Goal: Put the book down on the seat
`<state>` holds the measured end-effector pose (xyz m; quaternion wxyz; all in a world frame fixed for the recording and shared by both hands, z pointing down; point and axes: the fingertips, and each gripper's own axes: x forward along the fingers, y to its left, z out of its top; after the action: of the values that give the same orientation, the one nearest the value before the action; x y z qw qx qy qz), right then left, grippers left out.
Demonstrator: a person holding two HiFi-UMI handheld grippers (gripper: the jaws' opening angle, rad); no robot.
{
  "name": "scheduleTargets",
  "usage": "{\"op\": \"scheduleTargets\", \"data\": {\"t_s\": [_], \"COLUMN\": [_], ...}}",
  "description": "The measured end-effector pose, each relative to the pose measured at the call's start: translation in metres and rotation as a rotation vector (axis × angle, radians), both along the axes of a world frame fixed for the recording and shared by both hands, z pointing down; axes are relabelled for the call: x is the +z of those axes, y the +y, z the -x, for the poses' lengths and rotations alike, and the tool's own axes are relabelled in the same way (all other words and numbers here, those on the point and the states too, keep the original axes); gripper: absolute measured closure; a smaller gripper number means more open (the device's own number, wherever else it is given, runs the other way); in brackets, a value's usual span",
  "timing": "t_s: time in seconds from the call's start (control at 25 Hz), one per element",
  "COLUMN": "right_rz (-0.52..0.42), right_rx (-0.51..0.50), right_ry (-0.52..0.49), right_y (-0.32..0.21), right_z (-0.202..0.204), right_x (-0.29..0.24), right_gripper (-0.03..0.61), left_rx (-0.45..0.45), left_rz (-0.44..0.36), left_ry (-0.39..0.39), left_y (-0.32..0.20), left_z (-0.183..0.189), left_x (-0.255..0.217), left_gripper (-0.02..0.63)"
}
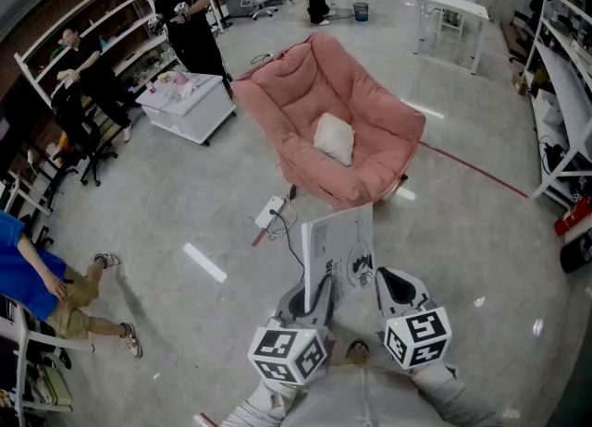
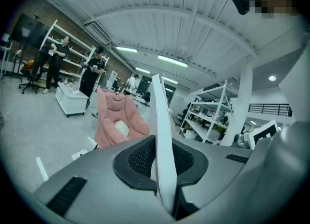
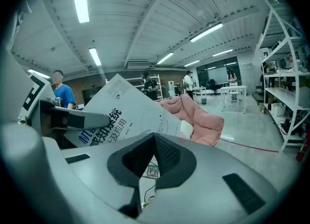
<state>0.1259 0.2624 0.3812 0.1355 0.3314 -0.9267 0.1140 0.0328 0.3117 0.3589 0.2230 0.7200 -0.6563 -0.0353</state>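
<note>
Grey workshop floor (image 1: 462,240) lies between us and the pink seat (image 1: 370,129). We hold the book (image 1: 340,250) upright for carrying, left gripper (image 1: 314,294) clamped on its lower edge. The right gripper (image 1: 390,282) sits beside it, jaws together and empty.

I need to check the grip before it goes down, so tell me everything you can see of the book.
The book is a thin white paperback with dark print on its cover. It is closed, held upright on edge in the air, short of the pink chair. Only the left gripper touches it, its fingers pinching it near the lower edge; the right gripper is beside it, apart.
</note>
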Motion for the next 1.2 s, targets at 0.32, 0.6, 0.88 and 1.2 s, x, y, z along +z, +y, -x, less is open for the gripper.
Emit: {"op": "scheduleTargets", "data": {"t_s": [0.32, 0.6, 0.88, 1.2], "right_rz": [-0.021, -0.027, -0.022, 0.004], "right_rx": [-0.017, -0.031, -0.03, 0.005], "right_ry": [0.005, 0.011, -0.027, -0.011], "right_y": [-0.007, -0.012, -0.02, -0.052], "right_z": [0.007, 0.006, -0.003, 0.002], "right_x": [-0.003, -0.003, -0.005, 0.007], "right_gripper": [0.574, 0.574, 0.574, 0.574], "left_rx": [-0.018, -0.04, -0.048, -0.029], "left_rz": [-0.014, -0.024, -0.011, 0.015], "left_ry": [-0.002, -0.011, -0.016, -0.001], "left_y": [-0.005, -0.01, -0.019, -0.05], "left_z": [0.009, 0.01, 0.007, 0.02], "left_x": [-0.004, -0.006, 0.001, 0.015], "left_gripper": [0.565, 0.565, 0.565, 0.565]}}
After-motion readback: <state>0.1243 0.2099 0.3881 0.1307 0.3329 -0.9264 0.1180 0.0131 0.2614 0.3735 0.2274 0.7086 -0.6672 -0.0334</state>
